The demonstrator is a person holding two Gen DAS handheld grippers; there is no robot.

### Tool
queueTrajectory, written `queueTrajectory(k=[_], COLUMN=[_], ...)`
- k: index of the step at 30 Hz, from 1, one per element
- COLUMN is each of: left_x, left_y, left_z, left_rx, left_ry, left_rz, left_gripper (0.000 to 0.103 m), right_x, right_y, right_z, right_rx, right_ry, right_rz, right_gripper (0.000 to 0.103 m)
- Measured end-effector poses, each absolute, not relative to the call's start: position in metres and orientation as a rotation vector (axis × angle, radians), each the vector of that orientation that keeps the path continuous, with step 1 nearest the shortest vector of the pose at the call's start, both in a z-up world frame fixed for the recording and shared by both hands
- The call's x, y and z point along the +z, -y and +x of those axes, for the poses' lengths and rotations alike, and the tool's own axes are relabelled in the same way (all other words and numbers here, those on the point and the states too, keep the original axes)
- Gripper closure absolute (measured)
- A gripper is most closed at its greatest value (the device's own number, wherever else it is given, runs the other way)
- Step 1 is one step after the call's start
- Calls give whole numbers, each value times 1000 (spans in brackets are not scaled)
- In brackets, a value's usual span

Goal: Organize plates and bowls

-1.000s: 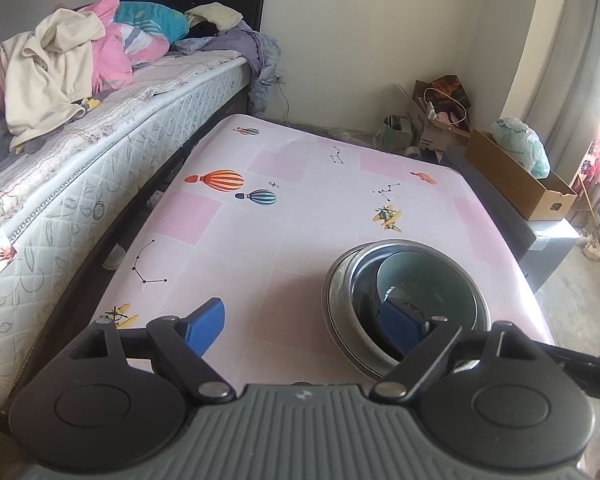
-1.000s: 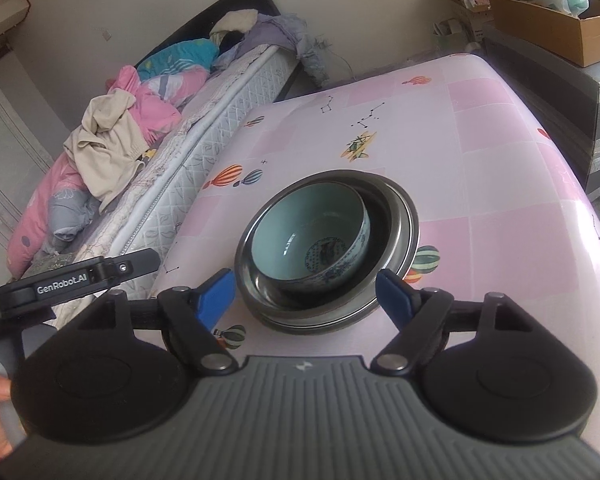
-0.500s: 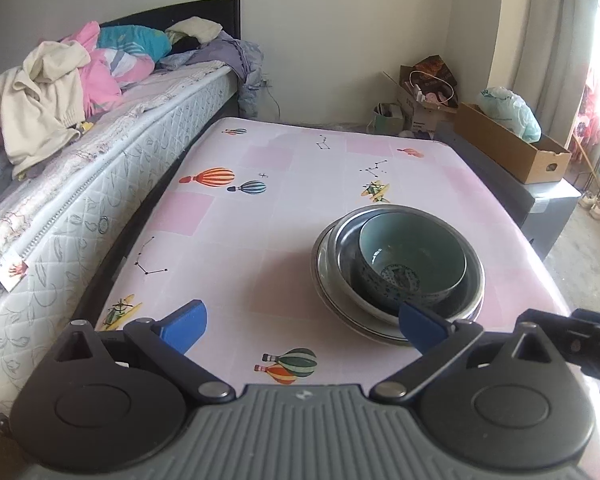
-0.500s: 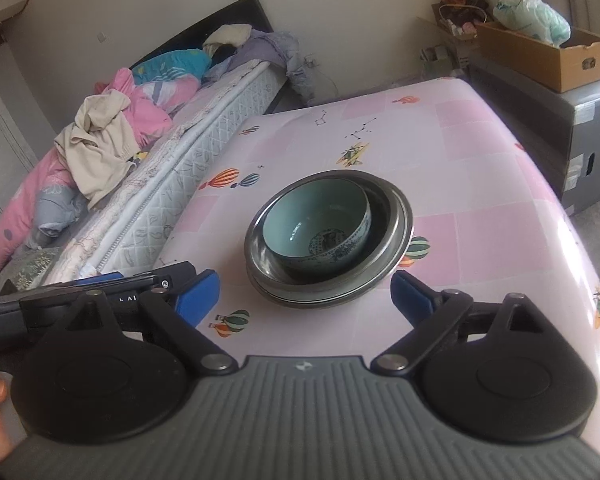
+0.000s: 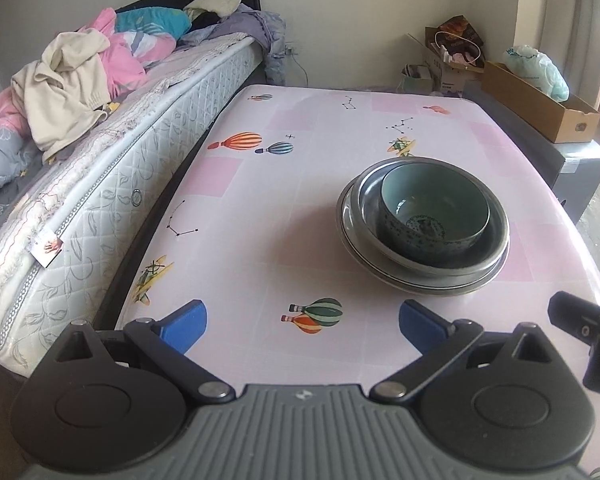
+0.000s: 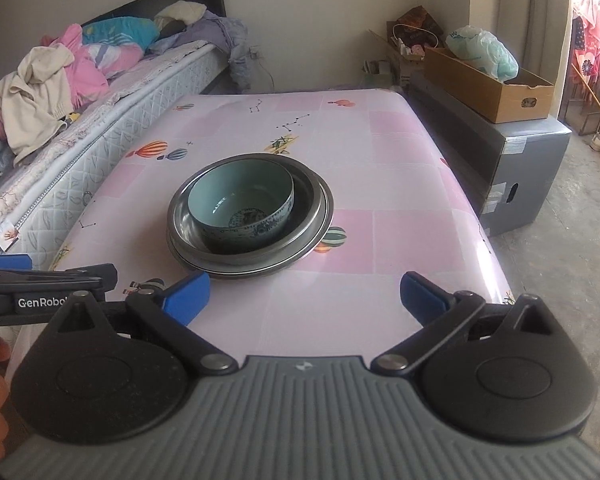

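A teal ceramic bowl (image 5: 434, 212) with a blue pattern sits inside a steel bowl (image 5: 496, 228), which rests on a steel plate (image 5: 352, 236) on the pink table (image 5: 260, 208). The same stack shows in the right wrist view: teal bowl (image 6: 242, 208), steel bowl (image 6: 306, 204), plate (image 6: 324, 226). My left gripper (image 5: 302, 322) is open and empty, near the table's front edge, short of the stack. My right gripper (image 6: 304, 298) is open and empty, just in front of the stack. The left gripper's body shows at the left of the right wrist view (image 6: 40, 284).
A bed (image 5: 100, 152) with piled clothes runs along the table's left side. A grey cabinet (image 6: 512, 164) with a cardboard box (image 6: 488, 84) and a plastic bag stands to the right. Boxes sit by the far wall.
Both grippers have drawn back from the bowl stack toward the table's front edge and now sit lower. The stack has stayed in place.
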State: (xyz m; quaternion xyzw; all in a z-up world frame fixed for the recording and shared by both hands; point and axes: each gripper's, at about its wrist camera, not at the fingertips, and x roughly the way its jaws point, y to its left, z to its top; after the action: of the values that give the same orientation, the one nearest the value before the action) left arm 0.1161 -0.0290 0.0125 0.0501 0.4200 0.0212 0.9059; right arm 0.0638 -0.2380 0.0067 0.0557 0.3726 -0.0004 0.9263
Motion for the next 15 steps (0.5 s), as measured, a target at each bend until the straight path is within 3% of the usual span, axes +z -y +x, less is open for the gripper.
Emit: queueTrajectory(k=[15], left_x=[9], left_y=[27], left_z=[114], left_rx=[23], left_ry=[-913], left_rz=[80], left_gripper=[0], right_x=[4], right_y=[234], right_z=[71], right_rx=[24], right_ry=[-800], right_rz=[146], right_gripper=[1])
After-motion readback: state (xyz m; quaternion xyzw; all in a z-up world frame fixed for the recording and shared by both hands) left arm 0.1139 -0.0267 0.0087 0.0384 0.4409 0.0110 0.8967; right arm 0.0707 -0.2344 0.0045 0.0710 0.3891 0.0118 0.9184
